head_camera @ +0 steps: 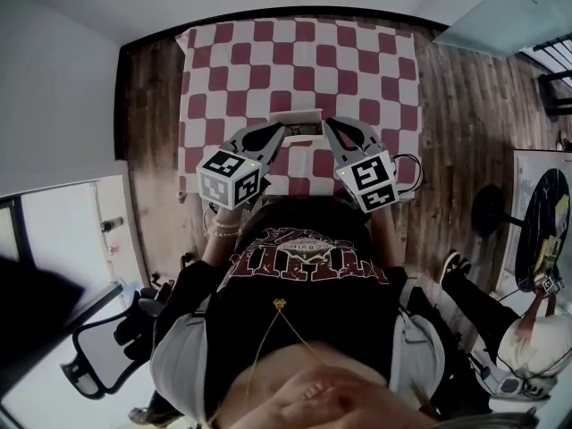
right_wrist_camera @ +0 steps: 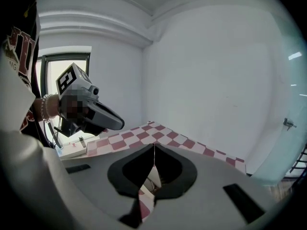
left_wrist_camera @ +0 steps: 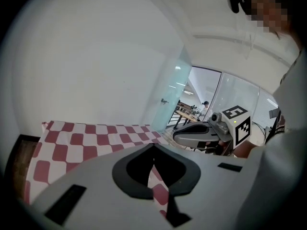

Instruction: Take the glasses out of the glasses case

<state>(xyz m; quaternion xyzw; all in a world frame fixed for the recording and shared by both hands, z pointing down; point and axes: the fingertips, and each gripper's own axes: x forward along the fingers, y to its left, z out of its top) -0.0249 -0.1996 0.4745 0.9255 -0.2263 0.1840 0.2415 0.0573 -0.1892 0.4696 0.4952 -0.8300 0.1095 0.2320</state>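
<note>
A pale glasses case [head_camera: 296,121] lies on the red-and-white checked tablecloth [head_camera: 295,61] near the table's front edge; whether glasses are inside I cannot tell. My left gripper [head_camera: 279,132] points at the case from the left, its jaws closed tip to tip [left_wrist_camera: 153,145] with nothing between them. From the right my right gripper [head_camera: 329,125] points at the case, also shut [right_wrist_camera: 153,146]. Through the opening behind its tips a pale object [right_wrist_camera: 152,180] shows on the cloth. Each gripper sees the other: the right gripper [left_wrist_camera: 204,134] and the left gripper [right_wrist_camera: 93,115].
Wooden floor [head_camera: 465,123] surrounds the table. An office chair [head_camera: 98,356] stands at the lower left, a round black stand base [head_camera: 492,208] at the right, and another person [head_camera: 527,338] at the lower right. White walls rise behind the table.
</note>
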